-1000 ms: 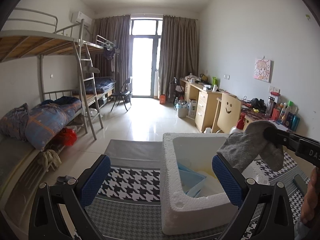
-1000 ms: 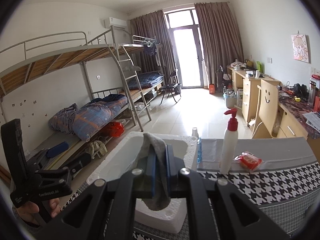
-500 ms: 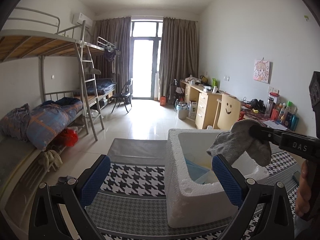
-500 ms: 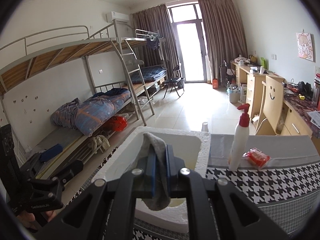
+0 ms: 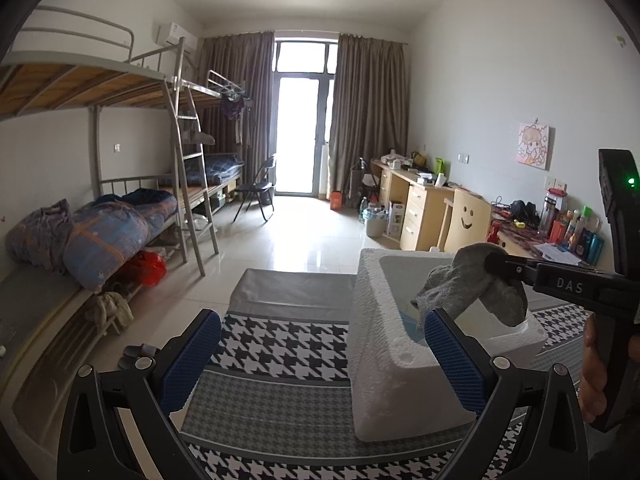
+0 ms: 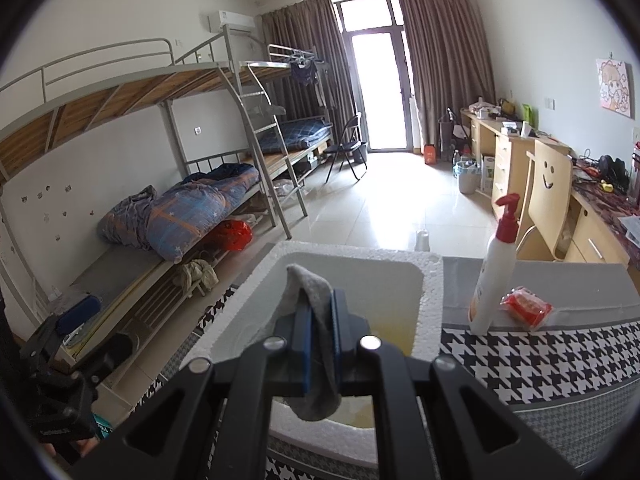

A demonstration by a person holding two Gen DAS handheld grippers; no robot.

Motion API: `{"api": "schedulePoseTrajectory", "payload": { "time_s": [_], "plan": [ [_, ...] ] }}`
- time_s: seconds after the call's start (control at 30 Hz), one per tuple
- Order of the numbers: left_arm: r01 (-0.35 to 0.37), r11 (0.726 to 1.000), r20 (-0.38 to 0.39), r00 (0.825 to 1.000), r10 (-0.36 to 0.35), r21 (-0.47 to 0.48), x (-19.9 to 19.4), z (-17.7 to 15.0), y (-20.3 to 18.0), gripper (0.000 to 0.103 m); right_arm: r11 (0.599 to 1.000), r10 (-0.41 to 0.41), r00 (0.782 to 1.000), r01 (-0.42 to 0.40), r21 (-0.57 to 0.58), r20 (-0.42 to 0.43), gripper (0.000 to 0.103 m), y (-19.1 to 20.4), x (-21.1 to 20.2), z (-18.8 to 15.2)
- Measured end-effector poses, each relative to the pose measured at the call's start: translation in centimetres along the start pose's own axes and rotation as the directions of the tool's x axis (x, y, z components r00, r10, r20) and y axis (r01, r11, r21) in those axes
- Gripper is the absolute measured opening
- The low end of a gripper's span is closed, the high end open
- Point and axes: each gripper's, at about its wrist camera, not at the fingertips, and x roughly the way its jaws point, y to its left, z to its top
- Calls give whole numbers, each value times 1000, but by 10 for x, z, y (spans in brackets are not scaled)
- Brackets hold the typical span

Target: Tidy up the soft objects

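A grey sock point(image 6: 316, 344) is clamped between the pads of the right gripper point(image 6: 320, 344), whose jaws are nearly closed on the fabric. The sock is draped over the fingertips, one end hanging below the jaws and the other folded above them. It is held over the open foam box point(image 6: 352, 264), above the near part of the cavity; in the left wrist view the sock point(image 5: 468, 284) is seen just above the box rim point(image 5: 372, 300). Something blue lies inside the box, but it cannot be identified.

The left gripper point(image 5: 320, 356) is held wide open and empty, its blue pads on either side of the near left corner of the box; no contact with the box is visible.

The step in hand is judged to be placement of the sock in the box. For the next move, the right gripper is to be lowered until the hanging end is inside the walls, then opened so that the sock drops clear of the rim. The bottle point(image 6: 494, 276) and red packet point(image 6: 526, 306) just beside the box on the cloth point(image 6: 540, 356) are to be avoided.
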Motion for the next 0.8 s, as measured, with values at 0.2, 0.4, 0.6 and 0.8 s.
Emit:
{"api": "schedulePoseTrajectory", "payload": {
  "time_s": [0.2,0.4,0.6,0.8],
  "plan": [
    [-7,1000,-4,1000,7,-6,-2,-2,2,102,1000,-27,998,27,-5,-52,11,2,15,-2],
    [-8,1000,-4,1000,8,-9,-2,-3,3,102,999,-35,996,35,-11,-77,41,3,19,-7],
    [-7,1000,-8,1000,7,-9,-1,-4,2,102,1000,-17,998,16,-22,-52,71,5,9,-10],
    [1,1000,-9,1000,-1,-5,-3,-5,-5,102,1000,-3,999,3,-21,-39,71,5,-1,-9]
  ]
}}
